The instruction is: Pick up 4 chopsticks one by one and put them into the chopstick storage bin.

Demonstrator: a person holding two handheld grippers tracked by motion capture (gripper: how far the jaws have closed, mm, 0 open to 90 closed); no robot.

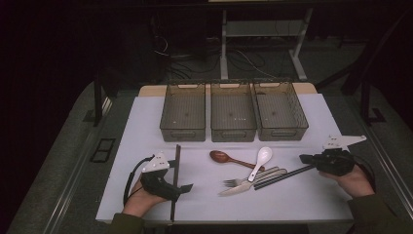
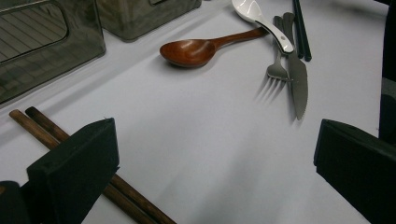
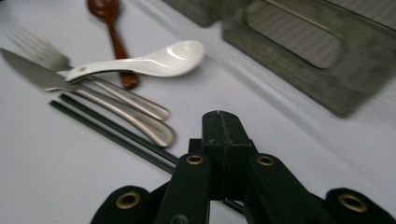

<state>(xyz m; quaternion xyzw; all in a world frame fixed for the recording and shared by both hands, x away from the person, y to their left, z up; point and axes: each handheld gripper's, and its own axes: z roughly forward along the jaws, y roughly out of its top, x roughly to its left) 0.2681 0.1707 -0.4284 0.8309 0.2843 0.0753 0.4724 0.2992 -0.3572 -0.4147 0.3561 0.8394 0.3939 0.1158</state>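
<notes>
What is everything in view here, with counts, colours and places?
Bins: three, grey translucent, side by side at the table's far edge.
Wooden spoon: one, reddish brown, centre.
Ceramic spoon: one, white, lying across the cutlery.
Fork: one, silver, beside the knife.
Knife: one, silver, centre.
Black chopsticks: a pair, right of centre.
Brown chopsticks: a pair, left side.
Table cover: one, white.
Left claw: one, black, open, beside the brown chopsticks.
Right claw: one, black, shut, above the black chopsticks.

Three bins [image 1: 233, 113] stand behind scattered cutlery [image 1: 253, 174].
</notes>
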